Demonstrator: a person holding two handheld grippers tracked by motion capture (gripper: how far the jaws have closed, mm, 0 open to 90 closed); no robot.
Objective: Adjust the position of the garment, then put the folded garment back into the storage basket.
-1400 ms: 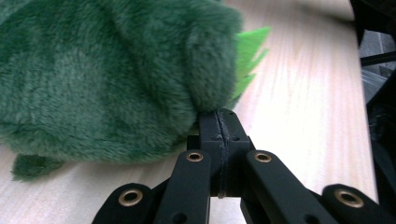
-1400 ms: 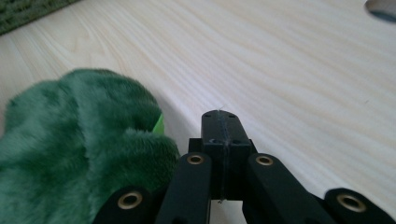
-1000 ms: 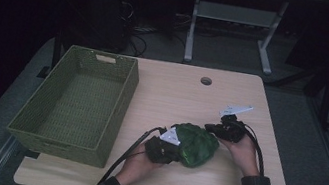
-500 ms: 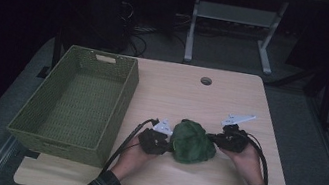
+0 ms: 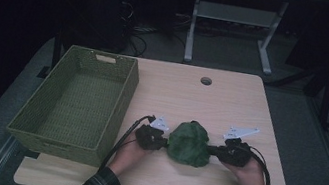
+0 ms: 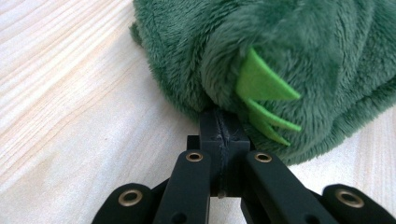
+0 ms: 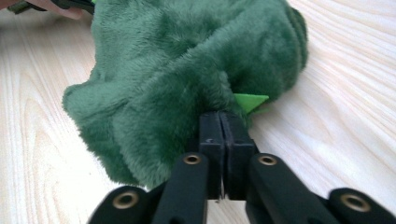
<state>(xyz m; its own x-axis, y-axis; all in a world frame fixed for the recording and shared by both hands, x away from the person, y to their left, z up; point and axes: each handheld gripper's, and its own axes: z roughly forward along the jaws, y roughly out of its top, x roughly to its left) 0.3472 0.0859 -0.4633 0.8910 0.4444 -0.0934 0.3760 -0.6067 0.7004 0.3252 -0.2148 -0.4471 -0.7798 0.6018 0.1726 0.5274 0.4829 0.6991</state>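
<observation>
My left tongs [image 5: 160, 141] clenched on green plush toy [image 5: 189, 144], right tongs [image 5: 213, 150] clenched on its opposite side; toy resting on table [image 5: 231, 104], basket [image 5: 80, 104] to left.

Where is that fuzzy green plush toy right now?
In the high view the green plush toy lies on the table's near half, right of the green basket, pinched between the left gripper and the right gripper.

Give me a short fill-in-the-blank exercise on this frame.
1. Both tongs are pinched on the green ____ toy.
2. The left tongs grip the toy's ____ side in the high view.
3. The woven basket holds ____.
4. The toy rests on the wooden ____.
Missing: plush; left; nothing; table
</observation>
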